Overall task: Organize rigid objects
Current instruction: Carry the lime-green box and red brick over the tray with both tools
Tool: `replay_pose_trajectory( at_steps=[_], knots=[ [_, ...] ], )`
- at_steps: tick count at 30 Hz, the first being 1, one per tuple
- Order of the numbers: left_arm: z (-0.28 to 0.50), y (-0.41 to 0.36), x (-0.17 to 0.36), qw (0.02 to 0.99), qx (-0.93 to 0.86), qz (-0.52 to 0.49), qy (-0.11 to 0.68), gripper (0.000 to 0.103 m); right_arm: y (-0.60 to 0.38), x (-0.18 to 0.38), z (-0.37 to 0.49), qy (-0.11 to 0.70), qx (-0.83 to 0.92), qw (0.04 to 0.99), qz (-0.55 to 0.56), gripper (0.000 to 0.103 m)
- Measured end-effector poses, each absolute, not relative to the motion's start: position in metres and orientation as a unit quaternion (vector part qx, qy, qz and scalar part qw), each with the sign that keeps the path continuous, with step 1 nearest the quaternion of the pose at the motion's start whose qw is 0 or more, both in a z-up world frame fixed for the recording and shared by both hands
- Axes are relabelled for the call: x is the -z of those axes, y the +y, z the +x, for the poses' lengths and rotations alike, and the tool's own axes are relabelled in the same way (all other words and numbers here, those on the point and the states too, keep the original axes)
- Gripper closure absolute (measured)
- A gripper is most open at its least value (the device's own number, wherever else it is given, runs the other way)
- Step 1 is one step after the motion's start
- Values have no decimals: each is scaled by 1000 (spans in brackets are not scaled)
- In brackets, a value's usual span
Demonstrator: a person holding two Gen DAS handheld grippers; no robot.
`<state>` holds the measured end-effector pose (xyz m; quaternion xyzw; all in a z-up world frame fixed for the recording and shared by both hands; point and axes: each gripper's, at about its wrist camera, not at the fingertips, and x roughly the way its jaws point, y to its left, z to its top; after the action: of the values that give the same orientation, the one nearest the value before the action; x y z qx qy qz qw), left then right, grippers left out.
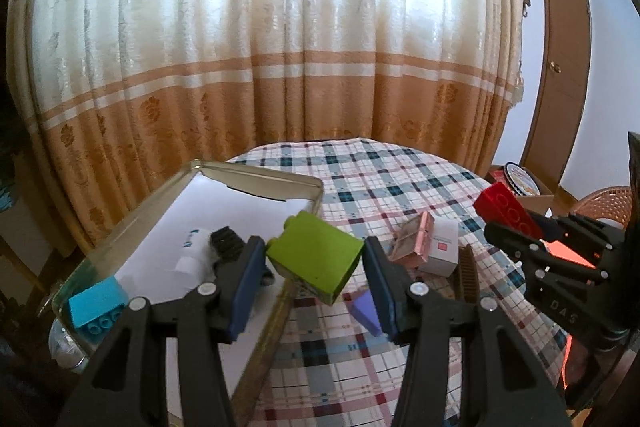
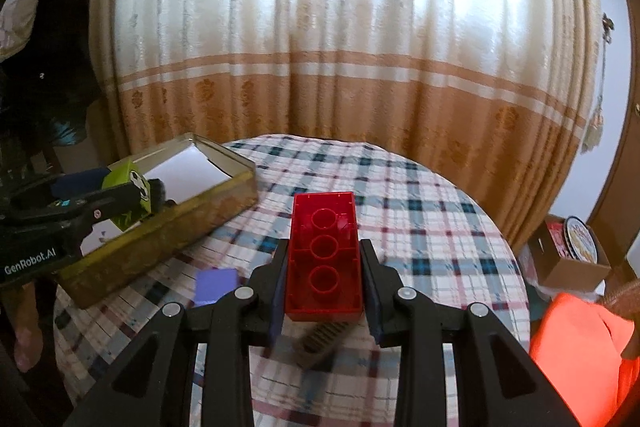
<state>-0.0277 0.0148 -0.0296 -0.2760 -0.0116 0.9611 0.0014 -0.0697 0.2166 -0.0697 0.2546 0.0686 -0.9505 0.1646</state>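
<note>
Fingers point(image 1: 256, 267) around green block point(image 1: 316, 259) above tin rim point(image 1: 280, 303) (checked cloth point(image 1: 400, 179) beyond).

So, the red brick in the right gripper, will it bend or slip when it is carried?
The red brick is probably stiff: its walls look straight between the right gripper pads. Likely light, since its underside is hollow. Its glossy plastic might slip, with much of it sticking out beyond the pads.

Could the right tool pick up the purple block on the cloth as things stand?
Probably not: the right tool is shut on the red brick. The purple block itself lies uncovered.
</note>
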Motion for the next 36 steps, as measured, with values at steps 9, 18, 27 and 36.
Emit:
replay_pose_trajectory(
  at_steps=[9, 18, 27, 36],
  knots=[
    [-26, -19, 26, -31, -958, -282, -28, 53, 182, 60, -75, 81, 943, 204, 251, 68],
    [-25, -52, 20, -73, -957, -278, -34, 53, 144, 44, -83, 96, 934, 243, 242, 68],
    [-30, -80, 23, -105, -949, -296, -40, 53, 111, 32, -91, 108, 926, 273, 239, 68],
    [-38, -101, 35, -127, -935, -326, -49, 53, 84, 40, -106, 117, 914, 290, 257, 68]
  ],
)
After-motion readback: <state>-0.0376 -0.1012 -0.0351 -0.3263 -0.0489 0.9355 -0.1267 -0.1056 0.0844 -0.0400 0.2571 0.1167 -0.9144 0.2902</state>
